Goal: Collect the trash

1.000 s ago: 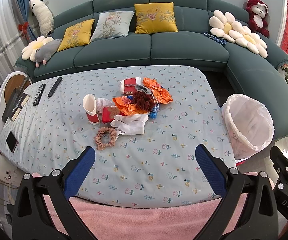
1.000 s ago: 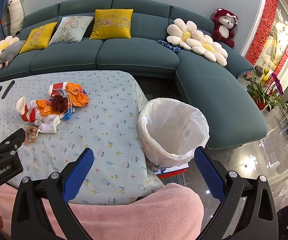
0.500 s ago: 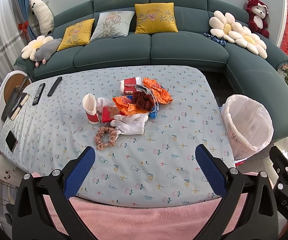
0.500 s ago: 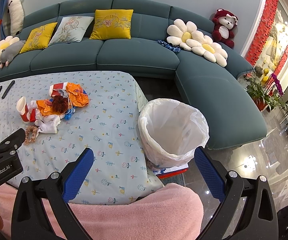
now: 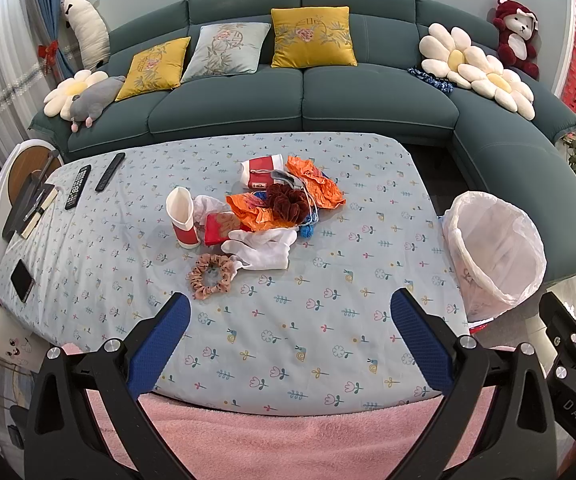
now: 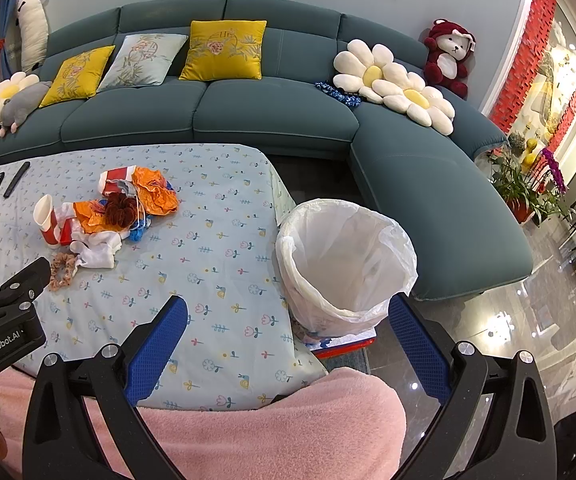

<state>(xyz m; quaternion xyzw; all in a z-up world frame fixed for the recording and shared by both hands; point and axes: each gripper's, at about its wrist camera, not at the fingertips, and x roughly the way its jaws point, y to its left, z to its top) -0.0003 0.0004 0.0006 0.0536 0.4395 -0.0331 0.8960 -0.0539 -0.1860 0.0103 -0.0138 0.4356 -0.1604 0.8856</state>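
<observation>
Left gripper (image 5: 290, 320): its two blue fingers are spread wide apart with nothing between them. It hangs over the near edge of the table.
Right gripper (image 6: 288, 322): its fingers are spread wide too, and they hold nothing. It hangs near the table's right corner, in front of the bin.
Table (image 5: 328, 352): it has a light blue cloth with little flowers and snails.
Trash pile (image 5: 263, 208): it sits in the middle of the table, well apart from both grippers.
Paper cups: one red and white cup (image 5: 183, 218) stands up at the left of the pile; another cup (image 5: 261, 171) lies on its side at the back.
Orange wrappers (image 5: 314, 182): crumpled (two bunches), with a dark red scrunchie (image 5: 288, 202) between them.
White gloves (image 5: 261, 250): at the front of the pile, touching a pink scrunchie (image 5: 209, 276).
Bin (image 6: 346, 264): on the floor just beside the table's right edge, with a white bag inside.
Remotes (image 5: 77, 186): two, far left on the table.
Pink fuzzy cloth (image 6: 247, 432): below both grippers.
</observation>
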